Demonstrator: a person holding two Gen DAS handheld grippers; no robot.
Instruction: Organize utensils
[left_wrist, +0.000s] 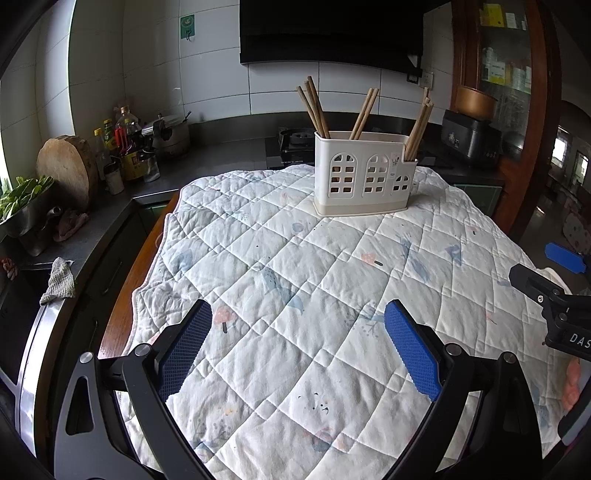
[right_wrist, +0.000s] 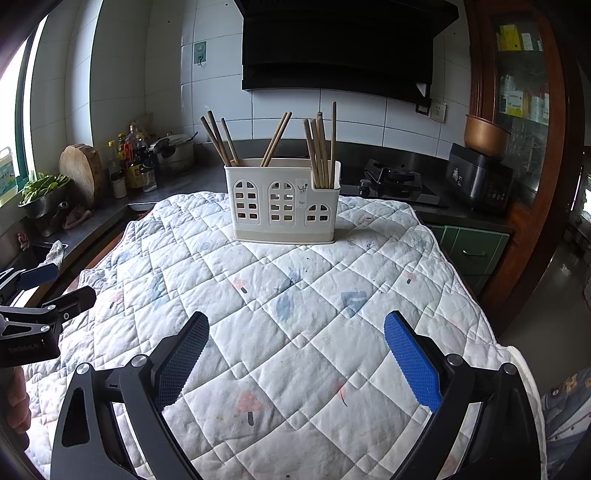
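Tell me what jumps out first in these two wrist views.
A white utensil holder with arched cutouts stands at the far side of the quilted cloth, chopsticks upright in three bunches. In the foreground the left gripper and right gripper hang open and empty over the cloth.

cream holder (right_wrist: 282, 201) showing arched window cutouts, tan chopsticks (right_wrist: 320, 147), white quilt (right_wrist: 295, 314) showing diamond stitching with pale blue and pink prints, blue textured pads (left_wrist: 410, 350) sitting on black gripper arms
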